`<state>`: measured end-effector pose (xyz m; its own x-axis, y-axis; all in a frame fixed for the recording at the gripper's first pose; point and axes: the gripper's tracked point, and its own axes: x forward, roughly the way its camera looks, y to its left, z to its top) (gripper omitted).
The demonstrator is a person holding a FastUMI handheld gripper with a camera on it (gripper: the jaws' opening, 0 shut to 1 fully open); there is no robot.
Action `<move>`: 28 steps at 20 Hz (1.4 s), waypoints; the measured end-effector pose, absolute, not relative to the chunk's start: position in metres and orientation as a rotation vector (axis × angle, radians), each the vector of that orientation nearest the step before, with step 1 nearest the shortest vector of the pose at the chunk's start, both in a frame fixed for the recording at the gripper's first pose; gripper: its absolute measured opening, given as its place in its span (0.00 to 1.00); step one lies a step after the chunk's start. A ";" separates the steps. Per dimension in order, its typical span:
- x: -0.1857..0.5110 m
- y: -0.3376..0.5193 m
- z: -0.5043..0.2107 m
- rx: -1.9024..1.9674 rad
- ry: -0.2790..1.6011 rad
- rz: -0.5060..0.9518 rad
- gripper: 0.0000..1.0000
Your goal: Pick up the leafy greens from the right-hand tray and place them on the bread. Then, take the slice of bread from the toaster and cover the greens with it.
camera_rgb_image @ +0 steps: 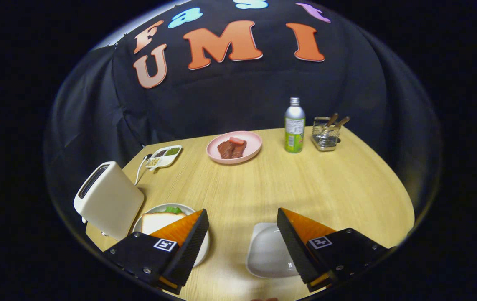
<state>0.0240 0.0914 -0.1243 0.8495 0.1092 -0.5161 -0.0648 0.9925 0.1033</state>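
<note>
Wooden table [288,184] under the spread, empty hand-held gripper [242,234].

The gripper camera looks down and forward from just above the near end of the table [263,184]. Its gripper [242,236], fingers spread, sits bottom centre, facing the booth wall [238,96] across the top.

wooden table [263,188], toaster [109,200], 2 plates [234,147], tray [268,251], bottle [294,125]
</note>
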 end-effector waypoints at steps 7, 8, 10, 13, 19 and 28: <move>0.018 -0.019 -0.049 -0.001 0.274 -0.063 0.98; 0.015 -0.029 -0.038 -0.018 0.226 -0.072 0.98; 0.011 -0.046 -0.019 -0.045 0.139 -0.083 0.98; 0.004 -0.060 -0.008 -0.046 0.044 -0.095 0.99; -0.008 -0.077 -0.019 -0.020 0.000 -0.104 0.99; -0.014 -0.071 -0.042 -0.014 -0.012 -0.096 0.99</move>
